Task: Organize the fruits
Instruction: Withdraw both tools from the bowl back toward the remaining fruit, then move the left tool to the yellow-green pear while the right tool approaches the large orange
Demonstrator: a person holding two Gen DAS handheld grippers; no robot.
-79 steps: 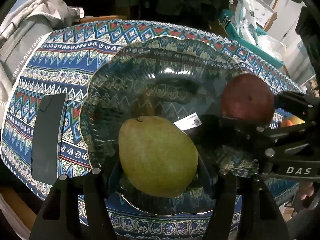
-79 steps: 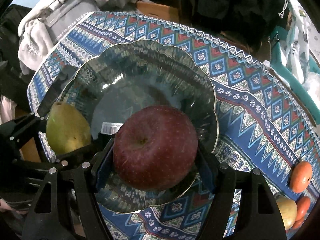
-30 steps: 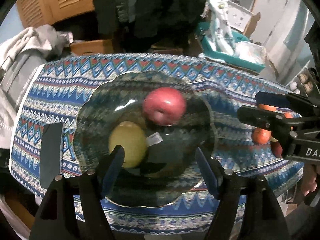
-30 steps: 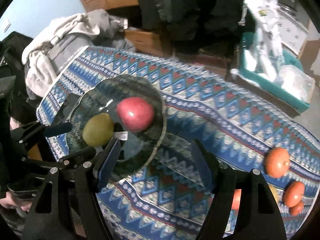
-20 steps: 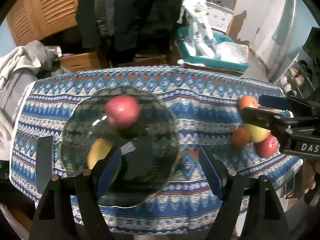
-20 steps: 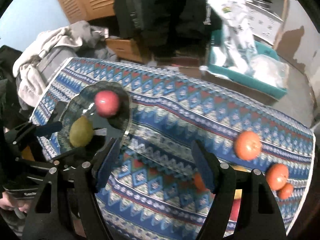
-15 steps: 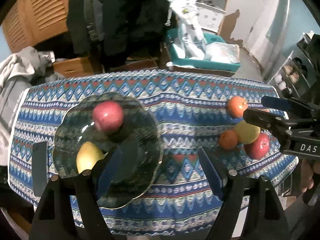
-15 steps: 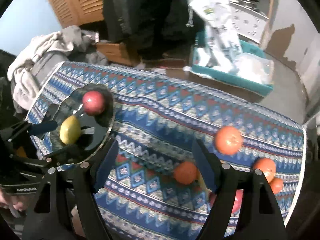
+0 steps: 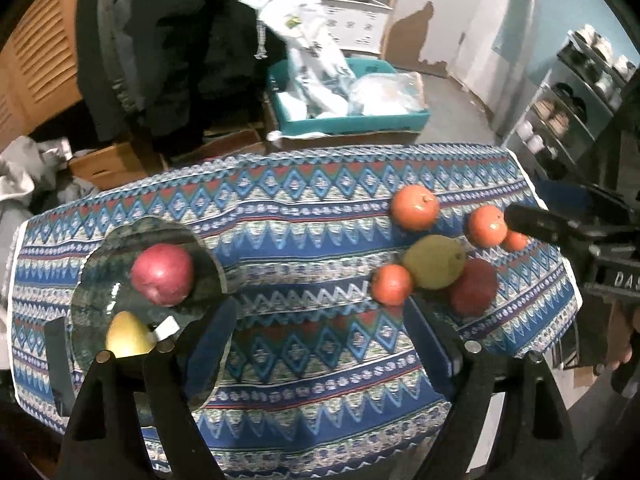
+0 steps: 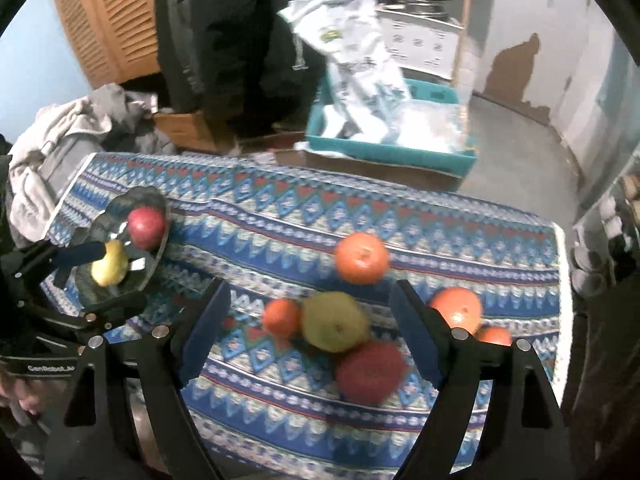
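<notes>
Glass plate (image 9: 96, 264) at the left holds an apple (image 9: 162, 269) and pear (image 9: 128, 336); both grippers (image 9: 320, 340) (image 10: 308, 320) gape wide, empty, facing the loose fruit pile (image 10: 336, 322) at the right.

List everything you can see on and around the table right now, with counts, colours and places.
Glass plate: 1, dark clear, table's left end.
Apple in plate: 1, red.
Pear in plate: 1, yellow.
Oranges: 4, orange, right end of cloth.
Loose pear: 1, green, among the oranges.
Loose apple: 1, dark red, beside that pear.
Tablecloth: 1, blue patterned.
Teal crate: 1, floor behind, holding white bags.
Left tongs: open, empty.
Right tongs: open, empty.
</notes>
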